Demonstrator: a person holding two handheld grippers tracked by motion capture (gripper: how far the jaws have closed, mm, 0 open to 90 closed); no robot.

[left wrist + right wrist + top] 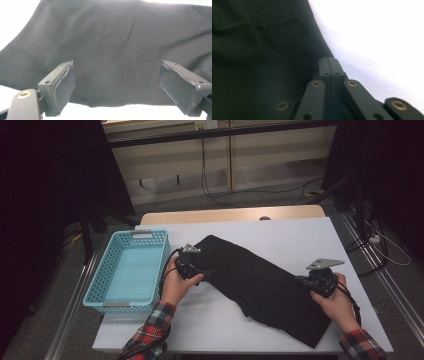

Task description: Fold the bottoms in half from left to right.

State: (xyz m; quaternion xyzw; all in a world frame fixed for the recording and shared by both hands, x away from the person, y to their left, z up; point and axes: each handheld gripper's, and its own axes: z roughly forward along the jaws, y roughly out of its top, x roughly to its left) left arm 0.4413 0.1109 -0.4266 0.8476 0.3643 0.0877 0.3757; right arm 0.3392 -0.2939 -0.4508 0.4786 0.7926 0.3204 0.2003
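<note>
Table [280, 232], white-topped: carrying everything listed; a black garment is lying across its middle and right, a basket standing at its left edge

Black garment [260, 282]: lying flat and slanted, running from far centre to near right; dark matte cloth, mostly smooth, a seam line and a few soft creases showing in the left gripper view [112, 50]; not yet folded, not yet in the basket, so the handling is judged to be only beginning

Basket [127, 270]: pale blue plastic, perforated walls, sitting just left of the garment, nothing lying in it

Left gripper [197, 270]: hovering at the garment's left edge, jaws standing wide apart, gripping nothing

Right gripper [306, 281]: sitting at the garment's right edge, jaws pressed together [329, 65]; whether cloth is being pinched between them cannot be told
</note>
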